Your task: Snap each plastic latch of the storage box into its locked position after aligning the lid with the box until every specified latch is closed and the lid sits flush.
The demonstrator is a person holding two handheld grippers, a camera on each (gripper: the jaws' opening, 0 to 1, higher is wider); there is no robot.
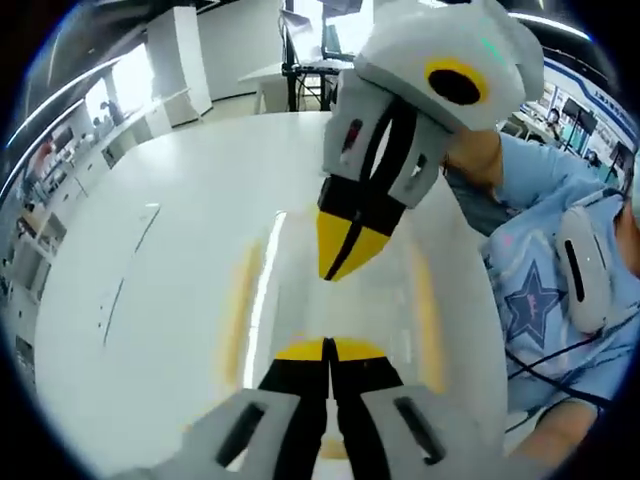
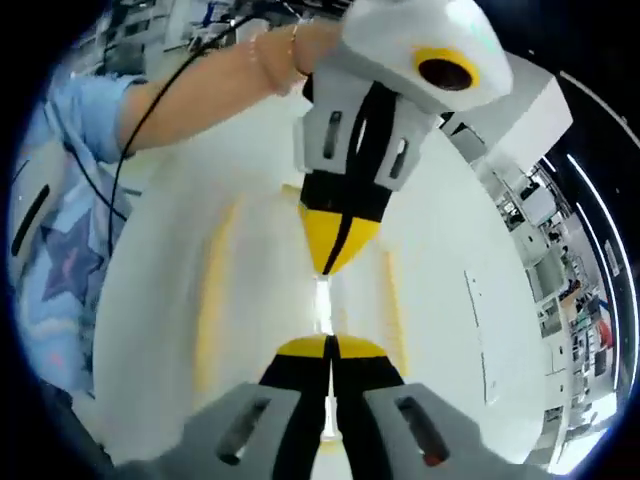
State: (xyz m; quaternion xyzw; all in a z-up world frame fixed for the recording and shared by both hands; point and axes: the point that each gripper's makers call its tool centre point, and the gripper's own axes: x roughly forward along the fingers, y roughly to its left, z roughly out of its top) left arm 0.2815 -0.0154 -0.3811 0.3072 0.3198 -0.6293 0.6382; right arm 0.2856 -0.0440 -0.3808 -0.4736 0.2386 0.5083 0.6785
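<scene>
The storage box's pale, see-through lid (image 1: 290, 300) lies on the white table between the two grippers, with a blurred yellow latch (image 1: 238, 305) along one long side and another latch (image 1: 427, 312) along the other. My left gripper (image 1: 328, 348) rises from the bottom of the left gripper view, its yellow-tipped jaws shut over the lid's near end. The right gripper (image 1: 338, 268) points down at the lid from the far side, also shut. In the right gripper view, the right gripper (image 2: 328, 347) faces the left gripper (image 2: 330, 262) across the lid (image 2: 270, 290). Neither holds anything.
The round white table (image 1: 150, 250) spreads wide around the box. A person in a pale blue star-print shirt (image 1: 540, 290) stands at the table's edge, a bare forearm (image 2: 210, 75) reaching over it. A white cabinet (image 1: 175, 65) and desks stand behind.
</scene>
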